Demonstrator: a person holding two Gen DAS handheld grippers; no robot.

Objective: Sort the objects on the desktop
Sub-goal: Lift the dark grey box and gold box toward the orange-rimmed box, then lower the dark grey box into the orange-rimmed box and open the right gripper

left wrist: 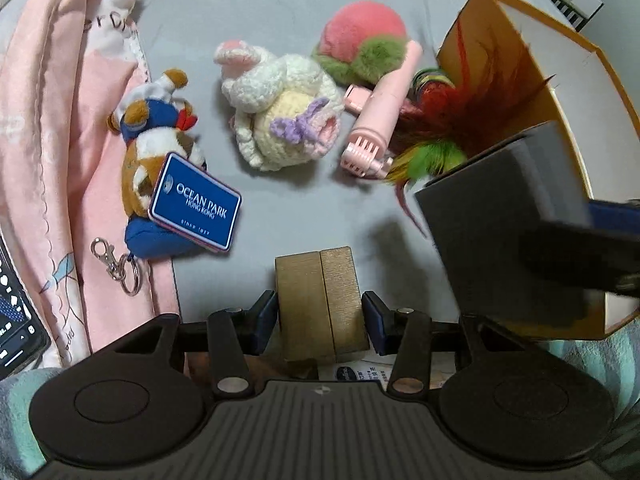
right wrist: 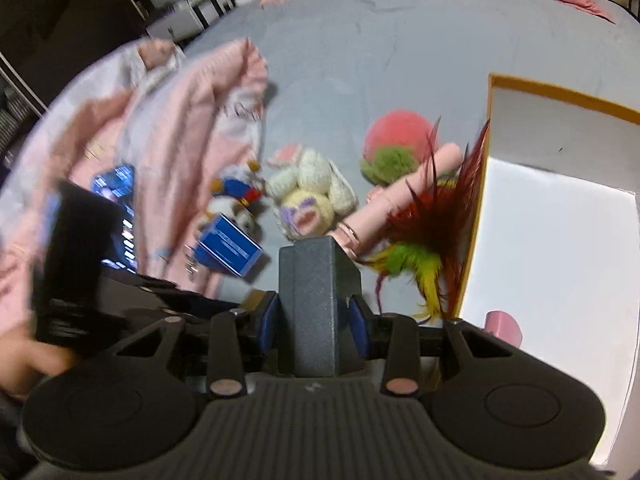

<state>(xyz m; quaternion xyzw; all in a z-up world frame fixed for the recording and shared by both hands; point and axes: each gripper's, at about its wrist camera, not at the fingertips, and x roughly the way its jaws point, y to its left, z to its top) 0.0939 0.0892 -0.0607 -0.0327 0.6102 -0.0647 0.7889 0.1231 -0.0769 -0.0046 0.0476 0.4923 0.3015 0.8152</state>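
Left wrist view: left claw (left wrist: pixel 320 312) is gripping a gold box (left wrist: pixel 320 300), right claw (right wrist: pixel 312 316) is gripping a grey box (right wrist: pixel 314 300); lowering both squarely into the orange-edged box (right wrist: pixel 560 220) would be best.

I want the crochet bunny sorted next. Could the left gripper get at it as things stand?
Probably not yet. The path to the crochet bunny looks free across the grey sheet, but the left gripper is already clamped on a gold box, which it would have to put down first.

The phone (left wrist: pixel 16 316) is cut off by the picture's left edge, its screen text too small to read. The grey box (left wrist: pixel 516 240) hides the feather toy's (left wrist: pixel 436 136) near right part. A blurred hand (right wrist: pixel 24 364) is cropped at the near left.
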